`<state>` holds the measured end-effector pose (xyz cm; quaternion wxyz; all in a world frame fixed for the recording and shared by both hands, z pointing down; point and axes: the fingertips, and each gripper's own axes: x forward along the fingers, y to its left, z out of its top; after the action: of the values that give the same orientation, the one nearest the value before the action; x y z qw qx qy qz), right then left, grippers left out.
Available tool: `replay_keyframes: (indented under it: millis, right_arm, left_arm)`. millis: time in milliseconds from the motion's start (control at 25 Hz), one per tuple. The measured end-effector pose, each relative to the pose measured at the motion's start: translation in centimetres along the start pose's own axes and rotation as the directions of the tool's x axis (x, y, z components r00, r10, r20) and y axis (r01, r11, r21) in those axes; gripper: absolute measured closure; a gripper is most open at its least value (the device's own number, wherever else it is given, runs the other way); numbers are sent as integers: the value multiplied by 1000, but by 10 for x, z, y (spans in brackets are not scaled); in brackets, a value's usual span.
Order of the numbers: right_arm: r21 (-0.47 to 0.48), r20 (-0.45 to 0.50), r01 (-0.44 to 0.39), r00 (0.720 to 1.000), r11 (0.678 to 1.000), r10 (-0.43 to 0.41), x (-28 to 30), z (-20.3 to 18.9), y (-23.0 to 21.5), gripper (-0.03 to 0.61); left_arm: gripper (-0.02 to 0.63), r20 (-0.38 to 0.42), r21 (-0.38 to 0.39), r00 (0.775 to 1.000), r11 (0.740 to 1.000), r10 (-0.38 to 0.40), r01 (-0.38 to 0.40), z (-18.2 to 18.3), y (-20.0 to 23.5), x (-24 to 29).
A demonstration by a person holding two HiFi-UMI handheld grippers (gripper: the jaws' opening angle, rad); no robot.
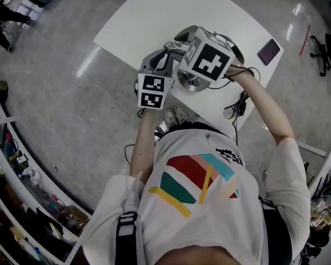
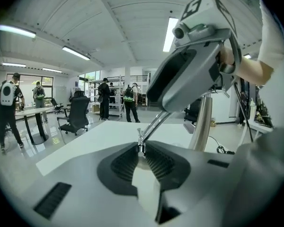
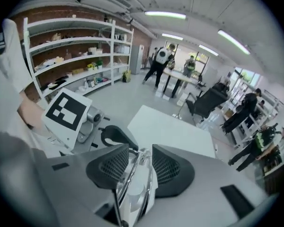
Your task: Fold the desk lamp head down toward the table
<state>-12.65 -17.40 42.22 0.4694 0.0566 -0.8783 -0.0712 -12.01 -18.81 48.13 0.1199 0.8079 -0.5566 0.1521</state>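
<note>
Standing by the near edge of the white table [image 1: 154,15], the lamp [image 1: 191,82] is gripped by both tools, and its chrome base shows under the right tool's marker cube in the head view. A thin chrome rod [image 2: 154,125] of the lamp slants up to the right from a small joint. The left tool [image 2: 141,151] is almost closed, clamped on the rod at that joint. Beside it rises an upright chrome post [image 2: 202,122]. The right tool [image 3: 136,162] points steeply down with 2 thin chrome wires [image 3: 132,174] of the lamp between its pads, which press on them. The 2 tools sit close together, the right above the left. A purple phone [image 1: 268,51] lies at a table corner, well apart from the lamp. A black cable [image 1: 240,105] hangs off the near edge. People [image 2: 104,100] and a chair [image 2: 77,117] stand beyond, and shelves [image 3: 71,56] line a wall
</note>
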Motion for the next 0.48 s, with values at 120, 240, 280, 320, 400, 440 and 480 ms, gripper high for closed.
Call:
replay_keyframes:
  millis: [120, 240, 280, 320, 400, 440, 480]
  right_arm:
    - [98, 158, 103, 980, 990, -117, -29, 11, -19, 420]
    - [251, 289, 151, 931, 956, -223, -66, 14, -36, 420]
    - [298, 324, 167, 908, 940, -264, -78, 13, -41, 420]
    - [342, 355, 185, 883, 921, -309, -89, 10, -45, 420]
    - [428, 410, 219, 818, 877, -404, -113, 6, -55, 420]
    - [477, 438, 222, 779, 850, -449, -124, 4, -59, 420]
    - [531, 469, 207, 737, 822, -488, -136, 2, -61, 420]
  left_arm:
    - [528, 2, -10, 1000, 1000, 30, -30, 4, 2, -3]
    - [529, 119, -83, 990, 994, 75, -66, 30, 17, -20]
    - [529, 166, -114, 982, 991, 92, -73, 43, 23, -29]
    - [529, 205, -130, 973, 989, 103, -77, 58, 27, -36]
    - [529, 271, -117, 956, 990, 110, -80, 92, 30, -48]
    - [529, 305, -102, 946, 991, 108, -80, 110, 29, -53]
    - [529, 340, -94, 935, 993, 105, -78, 128, 27, -59]
